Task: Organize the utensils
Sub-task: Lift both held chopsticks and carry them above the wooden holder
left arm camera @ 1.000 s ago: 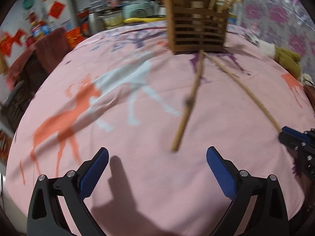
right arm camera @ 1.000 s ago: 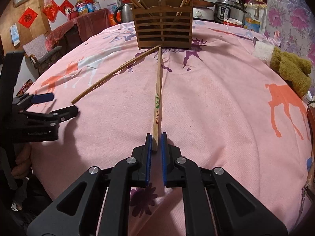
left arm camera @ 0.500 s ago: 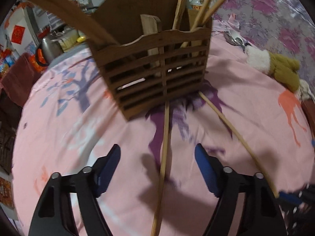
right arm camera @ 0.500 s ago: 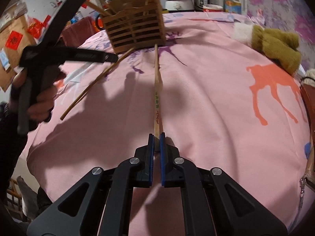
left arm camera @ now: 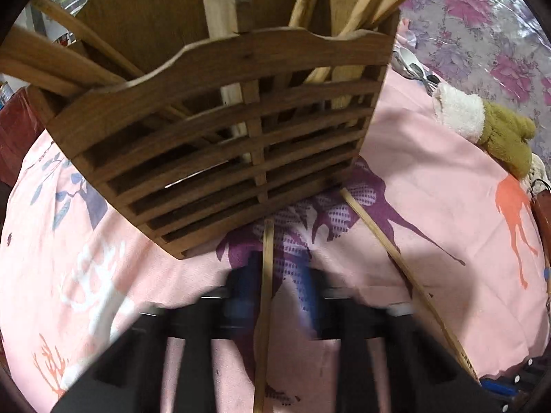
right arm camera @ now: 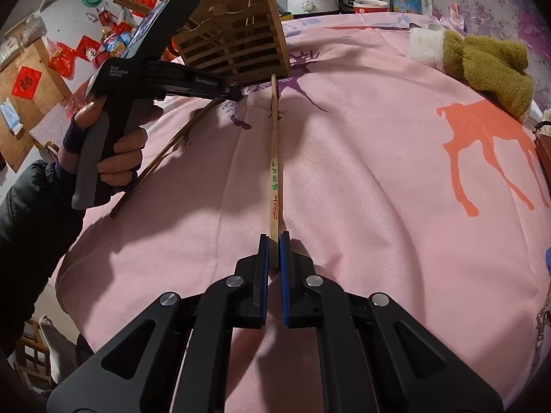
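Having just closed, left gripper (left arm camera: 275,289) jaws pinch one chopstick (left arm camera: 266,303); right gripper (right arm camera: 274,241) pinches another chopstick (right arm camera: 275,168)

Wooden holder (right arm camera: 237,51) blocks far end of cloth (right arm camera: 378,179); olive glove (right arm camera: 482,65) at right edge; open cloth between.

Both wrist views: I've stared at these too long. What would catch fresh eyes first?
Probably the slatted wooden utensil holder, looming at the top of the left wrist view, chopsticks sticking out. Next, two loose chopsticks on the pink deer-print cloth: the printed chopstick clamped in the right gripper, the plain chopstick between the blurred left gripper's closing fingers.
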`<act>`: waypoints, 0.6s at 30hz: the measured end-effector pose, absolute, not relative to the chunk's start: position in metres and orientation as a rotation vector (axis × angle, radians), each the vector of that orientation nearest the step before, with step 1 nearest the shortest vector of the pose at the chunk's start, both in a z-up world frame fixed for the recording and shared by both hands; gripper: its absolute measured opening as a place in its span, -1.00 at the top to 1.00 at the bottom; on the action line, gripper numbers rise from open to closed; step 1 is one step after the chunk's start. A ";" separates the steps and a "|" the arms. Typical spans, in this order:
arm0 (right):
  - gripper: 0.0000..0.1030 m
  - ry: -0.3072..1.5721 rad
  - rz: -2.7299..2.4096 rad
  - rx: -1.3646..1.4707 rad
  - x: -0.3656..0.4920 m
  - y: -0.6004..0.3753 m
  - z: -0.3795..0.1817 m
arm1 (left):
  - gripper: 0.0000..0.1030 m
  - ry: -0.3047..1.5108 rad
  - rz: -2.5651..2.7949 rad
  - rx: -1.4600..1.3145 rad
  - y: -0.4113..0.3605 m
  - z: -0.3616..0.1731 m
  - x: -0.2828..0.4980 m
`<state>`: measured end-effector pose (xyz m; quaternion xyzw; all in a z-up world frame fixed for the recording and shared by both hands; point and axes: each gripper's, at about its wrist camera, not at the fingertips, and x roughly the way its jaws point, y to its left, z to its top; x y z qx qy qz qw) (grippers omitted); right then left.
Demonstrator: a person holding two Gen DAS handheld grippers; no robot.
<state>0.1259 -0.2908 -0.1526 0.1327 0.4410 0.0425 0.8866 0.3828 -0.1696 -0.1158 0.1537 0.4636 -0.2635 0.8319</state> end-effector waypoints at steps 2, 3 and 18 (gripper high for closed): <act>0.87 0.917 0.087 0.272 0.126 -0.291 -0.153 | 0.89 0.963 -0.559 0.315 -0.165 -0.113 0.379; 0.87 0.917 0.087 0.271 0.126 -0.291 -0.153 | 0.89 0.942 -0.553 0.313 -0.162 -0.109 0.375; 0.89 0.826 0.069 0.305 0.117 -0.298 -0.128 | 0.89 0.550 -0.520 0.044 -0.085 0.047 0.281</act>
